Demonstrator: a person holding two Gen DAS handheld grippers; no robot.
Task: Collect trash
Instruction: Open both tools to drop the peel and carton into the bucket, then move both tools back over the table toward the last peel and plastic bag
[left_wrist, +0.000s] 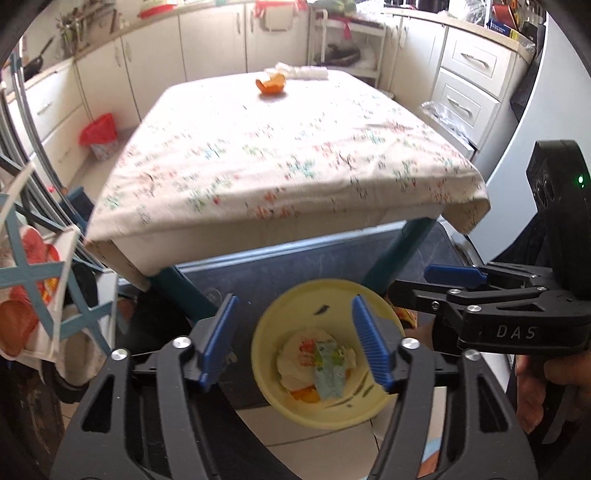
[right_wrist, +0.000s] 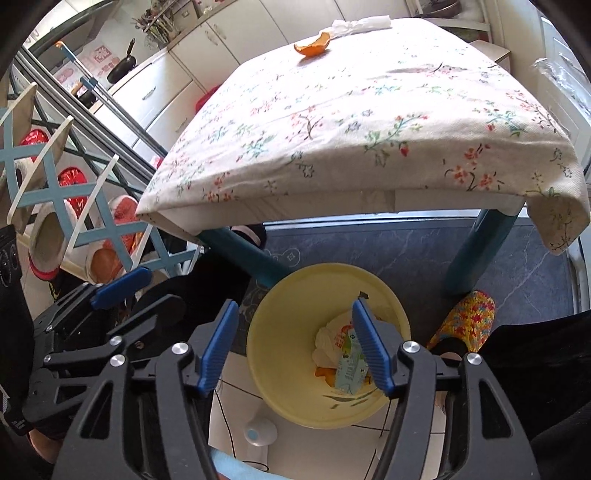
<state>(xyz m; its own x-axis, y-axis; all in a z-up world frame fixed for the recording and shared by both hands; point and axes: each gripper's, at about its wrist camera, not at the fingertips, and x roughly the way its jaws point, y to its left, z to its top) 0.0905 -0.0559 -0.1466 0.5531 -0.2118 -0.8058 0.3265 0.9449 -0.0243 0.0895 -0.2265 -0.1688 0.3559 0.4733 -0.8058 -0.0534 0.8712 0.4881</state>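
A yellow bin (left_wrist: 325, 402) (right_wrist: 291, 391) stands on the floor below the table's near edge. It holds a white wrapper, a pale blue packet (left_wrist: 330, 376) (right_wrist: 349, 369) and orange peel. On the flowered tablecloth (left_wrist: 277, 147) (right_wrist: 351, 110), at the far end, lie an orange peel (left_wrist: 271, 84) (right_wrist: 313, 46) and a white crumpled tissue (left_wrist: 303, 71) (right_wrist: 360, 24). My left gripper (left_wrist: 295, 339) is open and empty above the bin. My right gripper (right_wrist: 295, 343) is open and empty above the bin; it also shows in the left wrist view (left_wrist: 480, 291).
Teal table legs (right_wrist: 476, 251) stand on a dark mat (right_wrist: 406, 251). A slippered foot (right_wrist: 465, 325) is right of the bin. A blue rack with slippers (right_wrist: 74, 221) is at left. White cabinets (left_wrist: 207, 44) line the back; a red-lined bin (left_wrist: 100, 134) stands by them.
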